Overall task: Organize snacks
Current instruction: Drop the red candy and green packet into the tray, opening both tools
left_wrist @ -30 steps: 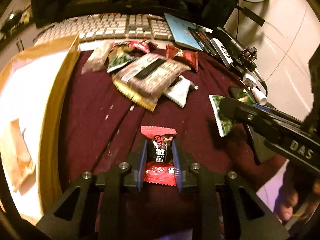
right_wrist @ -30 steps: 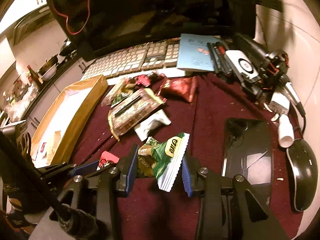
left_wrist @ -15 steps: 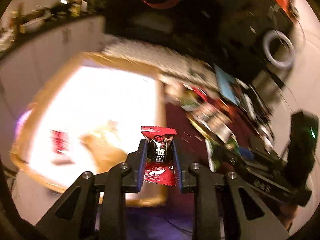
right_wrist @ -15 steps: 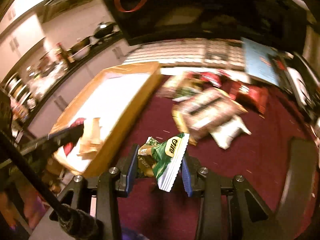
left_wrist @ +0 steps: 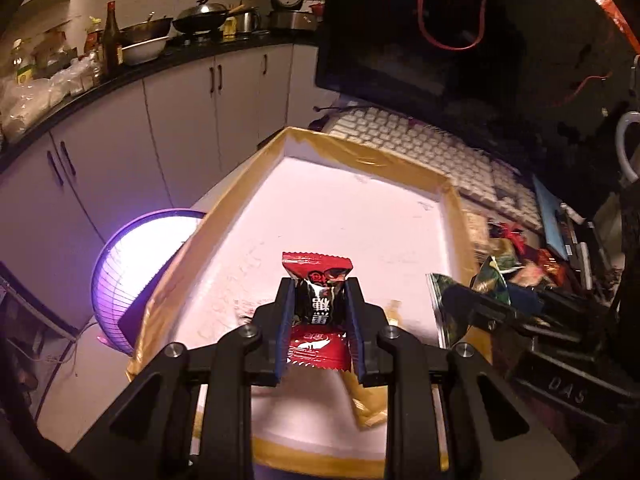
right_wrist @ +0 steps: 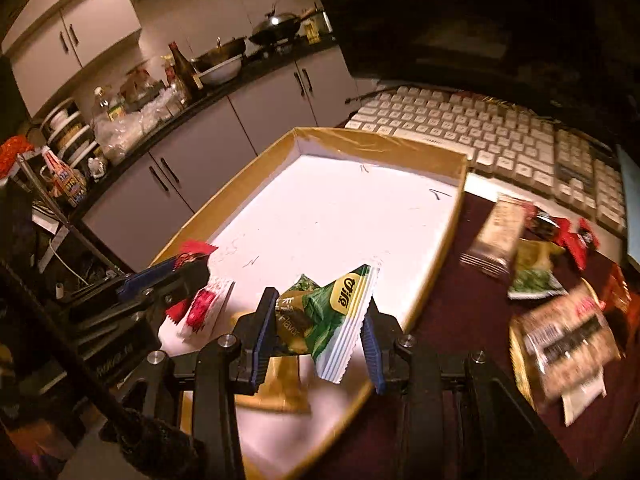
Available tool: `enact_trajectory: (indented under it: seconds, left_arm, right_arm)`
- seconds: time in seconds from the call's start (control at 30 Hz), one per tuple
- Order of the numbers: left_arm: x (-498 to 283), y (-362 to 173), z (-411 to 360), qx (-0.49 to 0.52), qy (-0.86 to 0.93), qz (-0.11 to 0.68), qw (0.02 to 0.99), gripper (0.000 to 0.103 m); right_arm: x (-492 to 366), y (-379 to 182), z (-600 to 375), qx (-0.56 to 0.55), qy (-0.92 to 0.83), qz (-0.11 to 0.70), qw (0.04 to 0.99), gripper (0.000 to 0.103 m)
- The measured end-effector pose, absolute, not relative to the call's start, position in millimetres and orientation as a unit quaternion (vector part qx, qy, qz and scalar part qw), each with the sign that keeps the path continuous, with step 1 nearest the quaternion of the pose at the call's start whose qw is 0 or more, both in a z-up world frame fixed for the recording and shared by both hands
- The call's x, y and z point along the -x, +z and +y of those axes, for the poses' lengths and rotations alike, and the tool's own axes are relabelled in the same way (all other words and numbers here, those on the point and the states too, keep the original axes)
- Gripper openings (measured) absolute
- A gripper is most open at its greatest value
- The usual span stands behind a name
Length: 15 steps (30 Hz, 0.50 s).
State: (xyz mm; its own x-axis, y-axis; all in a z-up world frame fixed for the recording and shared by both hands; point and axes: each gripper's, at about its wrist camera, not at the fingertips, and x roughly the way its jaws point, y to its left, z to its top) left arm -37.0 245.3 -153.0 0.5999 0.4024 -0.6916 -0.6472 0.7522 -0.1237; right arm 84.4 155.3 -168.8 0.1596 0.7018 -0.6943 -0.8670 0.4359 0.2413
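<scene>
Maroon cloth beside shallow box, wide white floor free, left gripper clamping red candy, right gripper pinching green packet, seemingly above near rim

My left gripper is matte black with silver screw heads and blue pads lining its fingers. My right gripper matches it: black frame, silver screws, blue pads.

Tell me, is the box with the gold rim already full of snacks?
No. The box shows mostly bare white floor, with only a red-and-white packet lying near its close end.
</scene>
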Motion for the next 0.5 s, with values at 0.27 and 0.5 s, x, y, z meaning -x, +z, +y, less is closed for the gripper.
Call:
enact_trajectory:
  seconds: [0.27,0.5]
  left_arm:
    - [19.6,-163.7,276.0,0.198,0.291,0.363,0.863,0.027]
    - [2.5,-178.6,284.7,0.193,0.285,0.402,0.848,0.027]
  right_arm:
    - [-92.3,-174.2,181.3,0.126,0.518,0.399,0.746,0.039]
    - [-93.8,-178.2,196.2,0.135,0.526,0.415,0.730,0.039]
